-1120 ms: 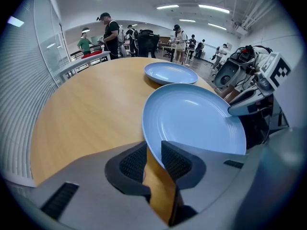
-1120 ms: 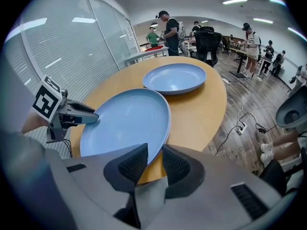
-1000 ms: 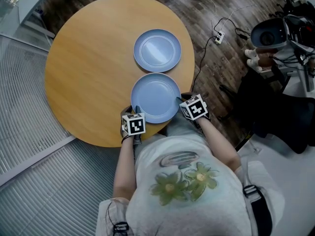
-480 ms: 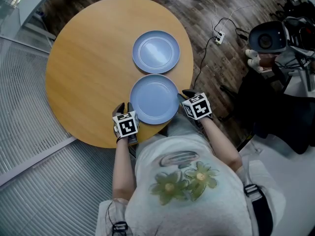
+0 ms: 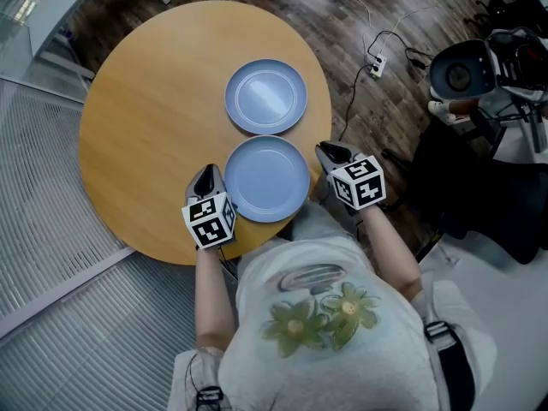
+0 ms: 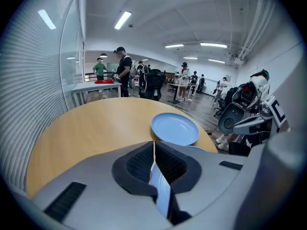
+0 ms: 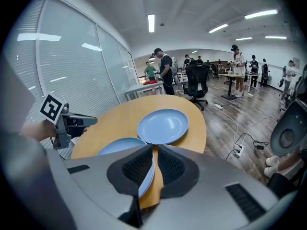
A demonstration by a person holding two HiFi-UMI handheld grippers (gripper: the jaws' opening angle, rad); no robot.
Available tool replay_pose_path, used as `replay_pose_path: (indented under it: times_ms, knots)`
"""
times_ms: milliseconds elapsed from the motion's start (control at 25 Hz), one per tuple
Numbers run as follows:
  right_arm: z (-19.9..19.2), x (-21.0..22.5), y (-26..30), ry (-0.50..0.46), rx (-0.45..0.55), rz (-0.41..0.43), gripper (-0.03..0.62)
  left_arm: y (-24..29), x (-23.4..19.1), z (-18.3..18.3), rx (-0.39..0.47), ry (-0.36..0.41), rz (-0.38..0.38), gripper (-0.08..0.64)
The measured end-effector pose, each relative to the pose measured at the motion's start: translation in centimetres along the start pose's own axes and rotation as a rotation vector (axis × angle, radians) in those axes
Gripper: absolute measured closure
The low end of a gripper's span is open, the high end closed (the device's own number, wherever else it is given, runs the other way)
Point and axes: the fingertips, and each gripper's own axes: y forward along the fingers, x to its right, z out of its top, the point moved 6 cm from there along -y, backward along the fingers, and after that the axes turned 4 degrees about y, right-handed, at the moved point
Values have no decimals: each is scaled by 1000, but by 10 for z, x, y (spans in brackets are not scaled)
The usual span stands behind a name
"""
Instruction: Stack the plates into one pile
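Two light blue plates lie side by side on a round wooden table (image 5: 137, 127). The far plate (image 5: 265, 97) lies flat and untouched, and also shows as the far plate (image 7: 163, 125). The near plate (image 5: 266, 179) sits by the table's front edge. My left gripper (image 5: 205, 178) is at its left rim, jaws closing, with the rim (image 6: 160, 190) pinched between the pads. At the right rim is my right gripper (image 5: 330, 154), jaws also closing, and the near plate's edge (image 7: 146, 176) lies between its pads against the left one.
Dark wood floor with a power strip and cables (image 5: 377, 58) lies right of the table. Dark equipment and a round casing (image 5: 462, 71) stand at the far right. A ribbed grey wall panel (image 5: 43, 229) runs along the left. People and desks stand far off in the gripper views.
The left gripper has shifted left from the near plate's front edge to its left rim. The right gripper moved slightly right. Both grippers' jaws have narrowed onto the plate's rim.
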Motion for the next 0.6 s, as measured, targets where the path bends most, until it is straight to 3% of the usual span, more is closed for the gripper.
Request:
replay_pose_path:
  times_ms: [280, 480, 560, 600]
  knots:
    - [13, 1, -3, 22, 50, 52, 546, 8, 26, 14, 9, 42, -80, 537]
    - [18, 8, 1, 27, 53, 25, 543, 14, 28, 22, 6, 22, -113, 531]
    - [22, 13, 4, 47, 64, 20, 517, 20, 27, 27, 4, 17, -119, 457]
    - [24, 16, 6, 53, 69, 16, 471, 22, 27, 29, 4, 20, -120, 416]
